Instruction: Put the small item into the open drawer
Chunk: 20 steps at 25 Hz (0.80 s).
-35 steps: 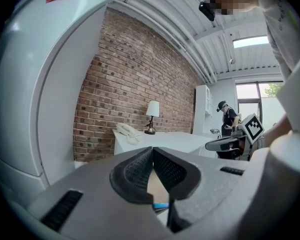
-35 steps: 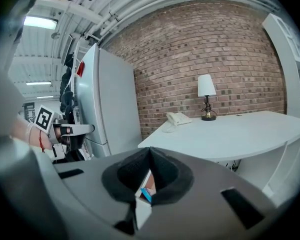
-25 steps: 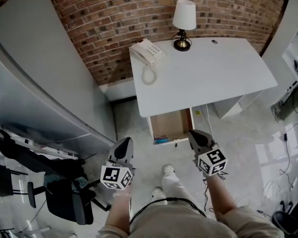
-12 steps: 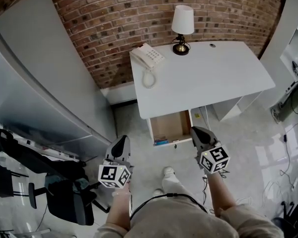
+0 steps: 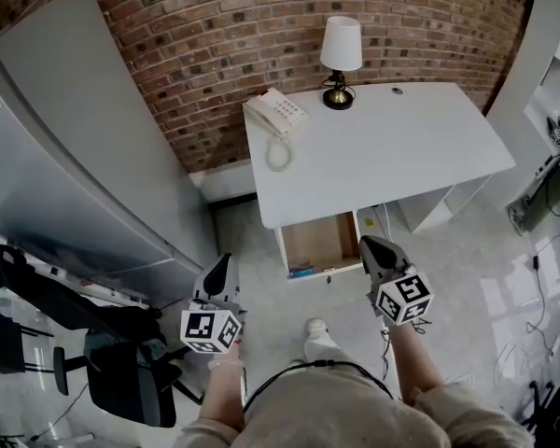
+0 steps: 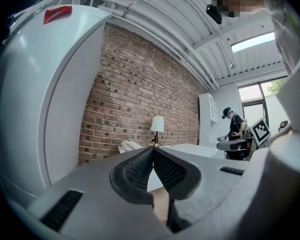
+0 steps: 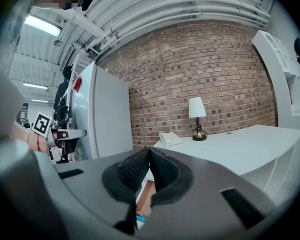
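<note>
The wooden drawer [image 5: 322,242] stands pulled out under the front edge of the white desk [image 5: 392,147]. A small blue item [image 5: 301,272] lies in the drawer's front left corner. My right gripper [image 5: 370,245] hovers just right of the drawer's front; its pads meet with nothing between them [image 7: 149,149]. My left gripper [image 5: 225,260] hangs over the floor well left of the drawer, also shut and empty [image 6: 152,149]. In the right gripper view, the drawer's brown inside [image 7: 148,193] and a bit of the blue item [image 7: 140,219] show below the jaws.
A white telephone [image 5: 276,112] and a table lamp [image 5: 341,49] stand at the desk's back by the brick wall. A tall grey cabinet [image 5: 75,157] and black chairs [image 5: 121,367] fill the left. Cables [image 5: 532,343] lie on the floor at right. Another person [image 6: 235,129] stands far off.
Both grippers have lifted a little and stayed shut. The head view has shifted slightly. The drawer and the blue item have not moved.
</note>
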Available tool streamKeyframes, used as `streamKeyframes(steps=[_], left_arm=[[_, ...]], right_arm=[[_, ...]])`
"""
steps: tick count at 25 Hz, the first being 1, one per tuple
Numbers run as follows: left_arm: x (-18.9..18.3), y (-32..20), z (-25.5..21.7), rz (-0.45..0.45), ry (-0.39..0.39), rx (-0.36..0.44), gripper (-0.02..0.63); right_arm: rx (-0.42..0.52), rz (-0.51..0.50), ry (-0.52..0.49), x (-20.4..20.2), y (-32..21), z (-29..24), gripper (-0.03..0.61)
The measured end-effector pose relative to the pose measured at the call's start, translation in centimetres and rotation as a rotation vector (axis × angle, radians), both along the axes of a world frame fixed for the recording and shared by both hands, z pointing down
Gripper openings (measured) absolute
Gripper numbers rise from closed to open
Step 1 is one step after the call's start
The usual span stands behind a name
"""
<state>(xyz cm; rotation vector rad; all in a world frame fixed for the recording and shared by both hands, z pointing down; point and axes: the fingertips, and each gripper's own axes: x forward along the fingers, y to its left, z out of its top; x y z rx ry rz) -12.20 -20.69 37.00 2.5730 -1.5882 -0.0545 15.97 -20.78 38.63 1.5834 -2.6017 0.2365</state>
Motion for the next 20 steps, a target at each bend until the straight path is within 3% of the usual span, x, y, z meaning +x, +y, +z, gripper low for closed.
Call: streamKeyframes(steps=[20], left_arm=[[-0.1,-1.8,-1.3,-0.028,-0.021,0.041,0.006]], right_arm=[[0.051,0.003,-0.018,0.9,-2.2,-1.5,0.005]])
